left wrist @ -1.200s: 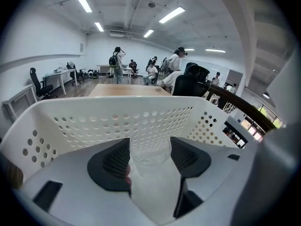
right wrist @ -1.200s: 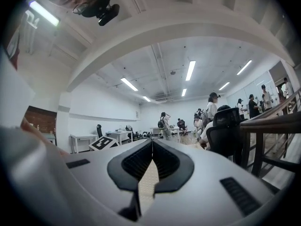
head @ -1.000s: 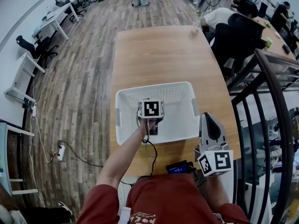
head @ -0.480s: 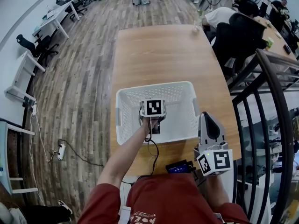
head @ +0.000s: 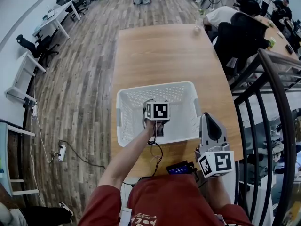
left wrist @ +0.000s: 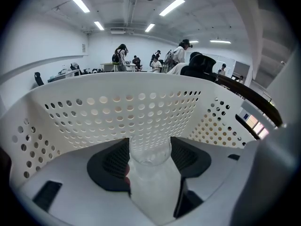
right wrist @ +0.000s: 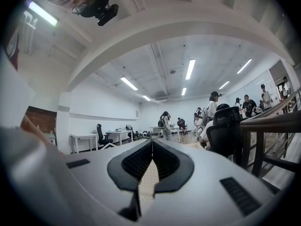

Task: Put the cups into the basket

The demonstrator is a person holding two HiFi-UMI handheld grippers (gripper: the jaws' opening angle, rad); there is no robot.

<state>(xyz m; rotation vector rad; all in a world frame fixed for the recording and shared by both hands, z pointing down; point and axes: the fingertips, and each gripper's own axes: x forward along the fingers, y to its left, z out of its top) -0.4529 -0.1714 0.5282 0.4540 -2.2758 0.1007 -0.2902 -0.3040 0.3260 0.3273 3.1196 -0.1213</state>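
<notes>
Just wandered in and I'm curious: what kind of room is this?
Probably an open office or lab: white desks by the wall, office chairs, people seated at tables, strip ceiling lights.

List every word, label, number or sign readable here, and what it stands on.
No text is legible.
Red shirt print, bottom edge of head view: cut off and blurred.
Marker cubes: black-and-white squares only, no characters.
Dark device screen: too small to read.
</notes>
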